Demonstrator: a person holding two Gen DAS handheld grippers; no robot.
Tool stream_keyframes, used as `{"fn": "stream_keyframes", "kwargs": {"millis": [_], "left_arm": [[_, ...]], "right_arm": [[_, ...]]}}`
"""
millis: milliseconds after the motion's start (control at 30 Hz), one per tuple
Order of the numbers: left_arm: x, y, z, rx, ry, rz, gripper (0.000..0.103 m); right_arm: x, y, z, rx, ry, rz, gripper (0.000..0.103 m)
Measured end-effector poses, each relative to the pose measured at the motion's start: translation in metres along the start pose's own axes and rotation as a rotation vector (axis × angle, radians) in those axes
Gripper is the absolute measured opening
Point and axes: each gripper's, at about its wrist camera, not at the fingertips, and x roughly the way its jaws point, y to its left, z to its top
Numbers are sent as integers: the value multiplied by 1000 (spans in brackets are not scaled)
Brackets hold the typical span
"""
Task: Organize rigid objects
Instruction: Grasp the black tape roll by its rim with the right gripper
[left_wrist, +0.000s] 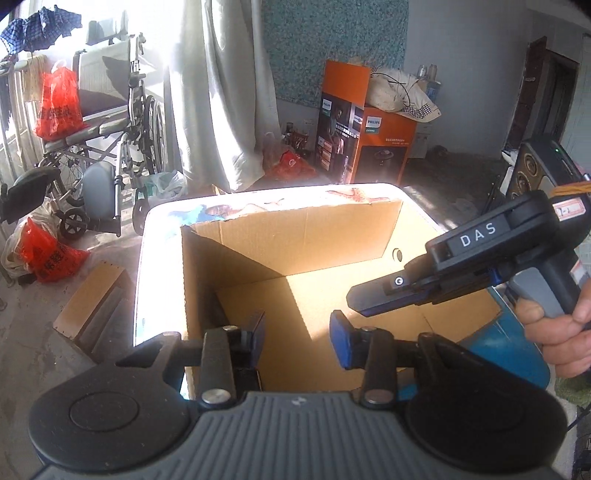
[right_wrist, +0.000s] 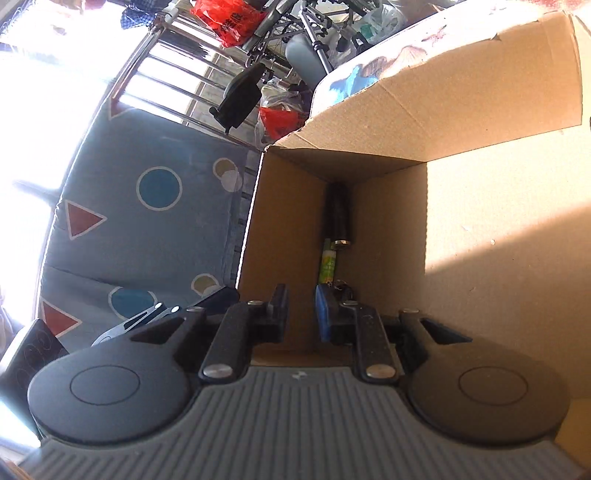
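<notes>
An open cardboard box (left_wrist: 295, 258) sits on a white printed surface (left_wrist: 159, 236), its floor partly in sunlight. The left gripper (left_wrist: 297, 338) hangs over the box's near edge with its blue-padded fingers spread apart and nothing between them. The right gripper (left_wrist: 373, 299), held by a hand (left_wrist: 557, 328) at the right edge of the left wrist view, reaches in over the box from the right side; its fingers look pressed nearly together there. In the right wrist view the right gripper (right_wrist: 302, 312) points down into a corner of the box (right_wrist: 461, 206), a narrow gap showing between its pads and nothing held in it. Along the seam where the box floor meets the left wall lie a dark cylindrical object with a metal ring (right_wrist: 338, 214) and, just in front of it, a green-labelled tube (right_wrist: 328, 264). Something small and metallic (right_wrist: 341, 286) sits just beside the right finger; what it is cannot be told. Outside the box lies a blue cushion with circles and triangles (right_wrist: 147, 206), and a wheelchair (left_wrist: 107, 147) stands beyond it.
</notes>
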Motion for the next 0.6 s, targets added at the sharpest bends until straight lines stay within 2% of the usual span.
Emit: {"fn": "stream_keyframes", "kwargs": {"millis": [133, 233, 300, 467, 600], "left_arm": [[-24, -25, -29, 12, -38, -100, 49], [-17, -45, -55, 20, 1, -192, 59], [-8, -61, -72, 43, 35, -218, 59], [27, -106, -110, 167, 104, -175, 60], [49, -133, -123, 275, 111, -105, 60]], "right_arm": [[-72, 11, -44, -95, -112, 3, 19], [-116, 3, -85, -142, -173, -47, 24], [-127, -8, -109, -145, -185, -101, 26], [-107, -51, -167, -129, -170, -257, 26], [-84, -67, -186, -169, -173, -386, 26]]}}
